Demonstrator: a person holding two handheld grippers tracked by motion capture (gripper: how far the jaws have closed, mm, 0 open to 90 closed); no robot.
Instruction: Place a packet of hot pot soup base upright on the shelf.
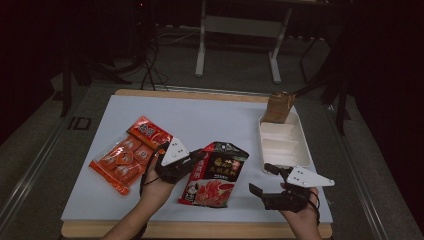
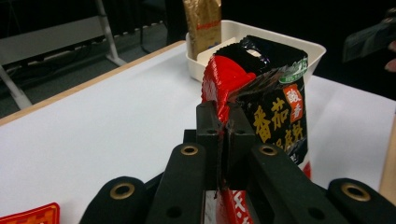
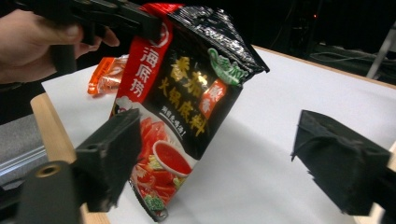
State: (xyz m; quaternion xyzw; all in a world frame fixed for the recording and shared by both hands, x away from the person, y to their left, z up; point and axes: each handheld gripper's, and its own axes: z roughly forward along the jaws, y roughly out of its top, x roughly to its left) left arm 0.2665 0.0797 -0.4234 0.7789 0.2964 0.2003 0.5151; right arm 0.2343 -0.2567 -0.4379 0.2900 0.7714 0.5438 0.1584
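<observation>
A black and red sauce packet (image 1: 215, 175) (image 2: 275, 112) (image 3: 187, 98) hangs tilted over the middle front of the white board, its lower end near the board. My left gripper (image 1: 197, 157) (image 2: 225, 121) is shut on the packet's left edge, seen in the right gripper view (image 3: 140, 21) with a hand behind it. My right gripper (image 1: 265, 181) (image 3: 233, 158) stands open to the packet's right, pointing at it with nothing between its fingers. A white tray (image 1: 302, 145) (image 2: 317, 49) sits at the right with a brown packet (image 1: 278, 107) (image 2: 202, 25) leaning in its far end.
An orange packet (image 1: 127, 152) (image 3: 105, 74) lies flat on the left of the white board (image 1: 200, 120). The board rests on a wooden tabletop (image 1: 200, 229). A table frame (image 1: 240, 45) and cables stand on the dark floor behind.
</observation>
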